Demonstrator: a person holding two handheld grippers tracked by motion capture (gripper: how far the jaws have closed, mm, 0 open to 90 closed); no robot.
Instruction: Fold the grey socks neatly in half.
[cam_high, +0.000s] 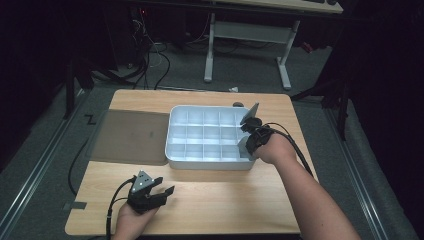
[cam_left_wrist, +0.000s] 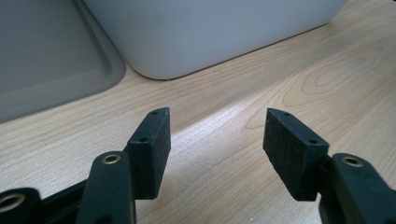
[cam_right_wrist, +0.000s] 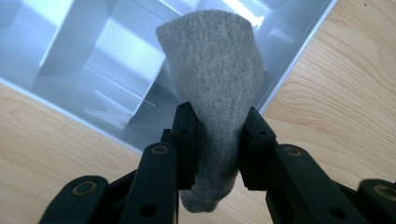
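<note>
A grey sock (cam_right_wrist: 215, 79) hangs pinched between the jaws of my right gripper (cam_right_wrist: 217, 140), which is shut on it over the near right corner of a white divided box (cam_right_wrist: 93, 60). In the high view the sock (cam_high: 245, 146) droops into that corner of the box (cam_high: 200, 162), with the right gripper (cam_high: 250, 137) just above it. My left gripper (cam_high: 162, 192) rests low over the wooden table at the front left, open, nothing between its pads (cam_left_wrist: 149, 149).
A grey translucent lid (cam_high: 131, 136) lies flat on the table left of the box. The box wall (cam_left_wrist: 210, 32) and lid edge (cam_left_wrist: 56, 60) stand just ahead of the left gripper. A small dark object (cam_high: 238, 105) sits behind the box. Bare wood (cam_high: 225, 200) spans the table front.
</note>
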